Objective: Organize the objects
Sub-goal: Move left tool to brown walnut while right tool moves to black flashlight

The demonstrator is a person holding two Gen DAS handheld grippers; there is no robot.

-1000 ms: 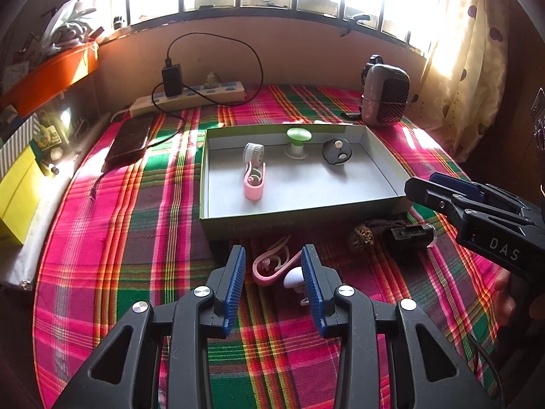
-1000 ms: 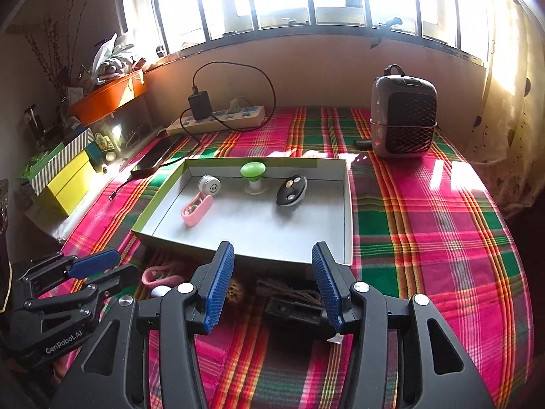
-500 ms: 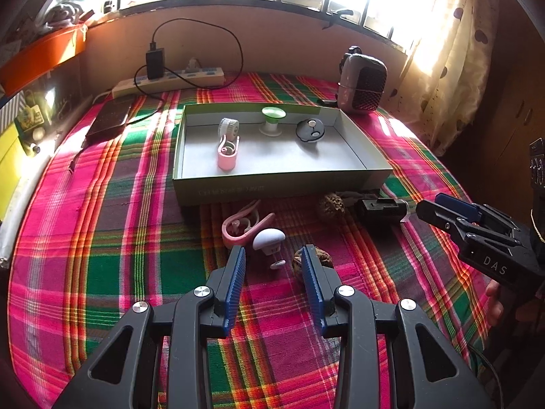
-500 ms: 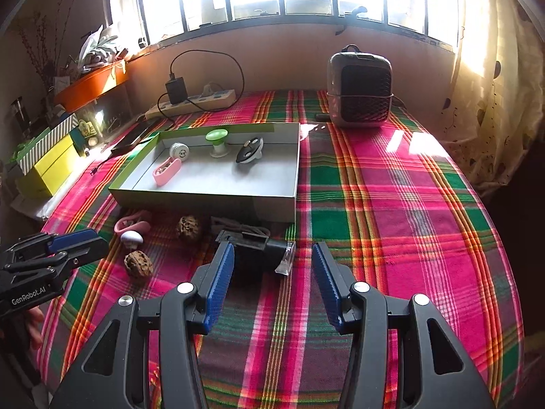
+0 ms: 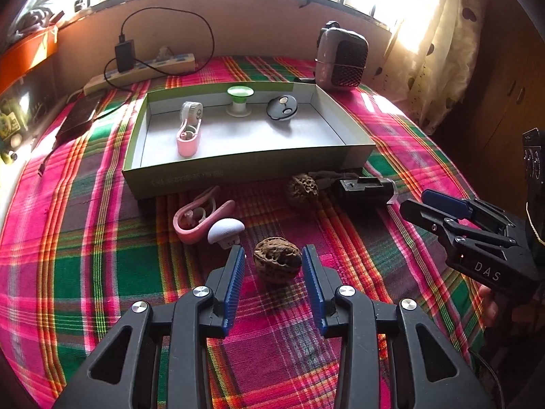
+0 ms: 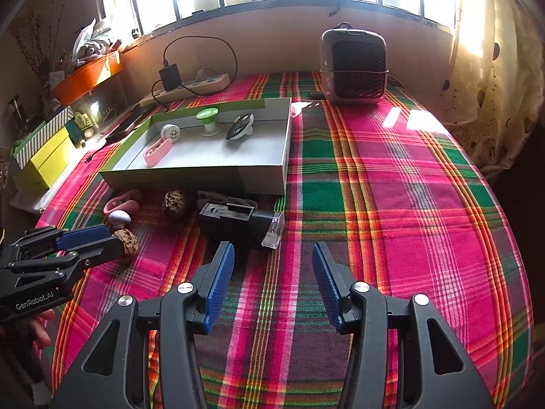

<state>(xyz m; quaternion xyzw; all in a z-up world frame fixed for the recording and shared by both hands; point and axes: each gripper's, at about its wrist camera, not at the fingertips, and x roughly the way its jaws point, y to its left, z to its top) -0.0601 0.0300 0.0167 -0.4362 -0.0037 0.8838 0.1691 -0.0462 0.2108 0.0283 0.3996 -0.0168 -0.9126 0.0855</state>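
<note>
A brown walnut (image 5: 277, 260) lies on the plaid cloth between the fingers of my left gripper (image 5: 272, 252). Its jaws are opening, and the pads stand just beside the shell without pressing it. From the right wrist view, the left gripper (image 6: 114, 240) shows side-on with the walnut (image 6: 127, 243) at its tips. My right gripper (image 6: 272, 250) is open and holds nothing, just short of a black device (image 6: 238, 220). Behind these objects stands a green box (image 5: 238, 173) holding a pink clip (image 5: 187, 139), a green knob (image 5: 240, 99) and a dark disc (image 5: 282, 108).
A second walnut (image 5: 303, 185), a pink clip (image 5: 194, 218) and a white mushroom-shaped piece (image 5: 224, 230) lie in front of the box. A small heater (image 5: 340, 58), a power strip (image 5: 143, 71) and a phone (image 5: 78, 119) sit at the back. Yellow boxes (image 6: 41, 160) stand beside the table on the left.
Both grippers have drawn back from the box and sunk lower. The left one has shifted so the near walnut now sits between its fingers, which stand slightly wider.
</note>
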